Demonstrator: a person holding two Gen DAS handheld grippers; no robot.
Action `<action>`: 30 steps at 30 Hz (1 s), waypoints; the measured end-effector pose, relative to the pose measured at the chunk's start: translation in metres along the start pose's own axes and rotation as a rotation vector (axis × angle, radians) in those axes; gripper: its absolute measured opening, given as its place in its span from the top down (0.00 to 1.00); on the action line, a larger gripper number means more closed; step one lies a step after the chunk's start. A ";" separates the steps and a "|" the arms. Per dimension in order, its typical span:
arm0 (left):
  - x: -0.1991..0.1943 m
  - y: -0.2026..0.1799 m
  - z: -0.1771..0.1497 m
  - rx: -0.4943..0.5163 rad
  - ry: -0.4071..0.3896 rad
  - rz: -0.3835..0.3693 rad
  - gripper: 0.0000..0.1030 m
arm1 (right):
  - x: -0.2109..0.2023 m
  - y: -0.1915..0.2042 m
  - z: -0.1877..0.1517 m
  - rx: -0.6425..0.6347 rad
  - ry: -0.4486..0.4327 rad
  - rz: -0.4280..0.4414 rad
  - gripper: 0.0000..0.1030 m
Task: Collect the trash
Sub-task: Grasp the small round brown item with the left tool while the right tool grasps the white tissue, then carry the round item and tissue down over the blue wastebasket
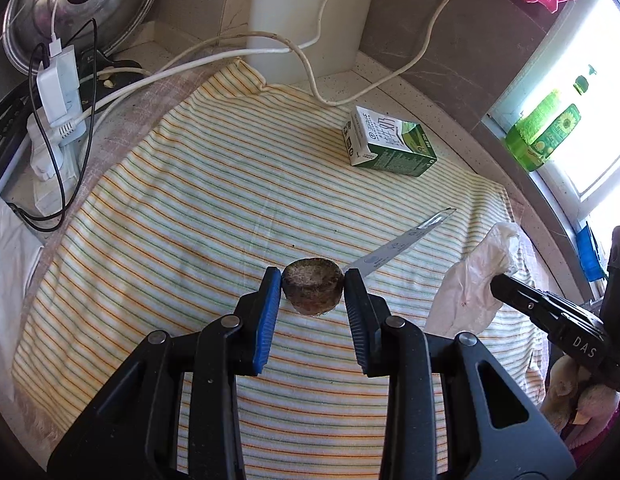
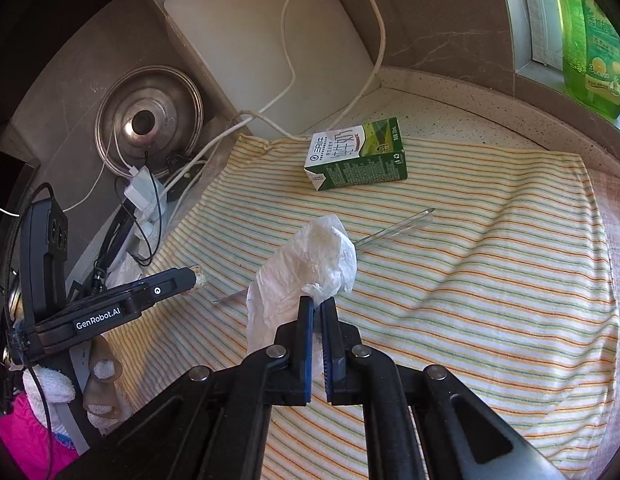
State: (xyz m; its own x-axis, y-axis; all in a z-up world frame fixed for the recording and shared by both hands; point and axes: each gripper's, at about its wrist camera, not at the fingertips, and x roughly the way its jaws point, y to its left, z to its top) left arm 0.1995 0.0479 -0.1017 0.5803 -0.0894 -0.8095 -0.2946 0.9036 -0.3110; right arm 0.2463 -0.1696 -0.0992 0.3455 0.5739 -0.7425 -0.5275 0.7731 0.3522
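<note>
On the striped cloth (image 1: 190,208) lies a green milk carton (image 2: 356,156) on its side, whether anything is in it cannot be told, with a clear plastic wrapper (image 1: 402,242) near it. Above the cloth, the left gripper (image 1: 312,286) clamps a brown round scrap (image 1: 313,290), while the right gripper (image 2: 317,308) pinches a crumpled white plastic bag (image 2: 310,264) that hides part of the wrapper. Cables (image 1: 310,52), a steel lid (image 2: 150,120) and a white board (image 2: 262,40) crowd the speckled counter (image 2: 470,104) below a window.

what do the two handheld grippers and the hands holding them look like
Both are black plastic clamp-style grippers, left gripper and right gripper, with blue ribbed pads and silver pivot pins. The left one's side reads "GenRobot.AI", with a black cable trailing off it. The hand under it wears a white knit glove and a bright pink sleeve.
</note>
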 end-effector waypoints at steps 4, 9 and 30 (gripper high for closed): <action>-0.012 -0.001 -0.007 0.009 -0.009 -0.016 0.69 | -0.015 0.004 -0.005 0.005 -0.027 0.003 0.99; -0.029 0.001 -0.019 0.023 -0.018 -0.037 0.69 | -0.032 0.012 -0.019 0.004 -0.050 -0.004 0.99; -0.106 0.039 -0.112 0.100 -0.005 -0.091 0.69 | -0.071 0.092 -0.122 0.062 -0.072 -0.027 0.99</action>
State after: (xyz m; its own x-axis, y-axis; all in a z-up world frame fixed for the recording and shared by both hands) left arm 0.0410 0.0459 -0.0836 0.6047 -0.1713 -0.7778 -0.1637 0.9290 -0.3319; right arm 0.0785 -0.1726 -0.0833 0.4149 0.5692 -0.7098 -0.4688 0.8024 0.3694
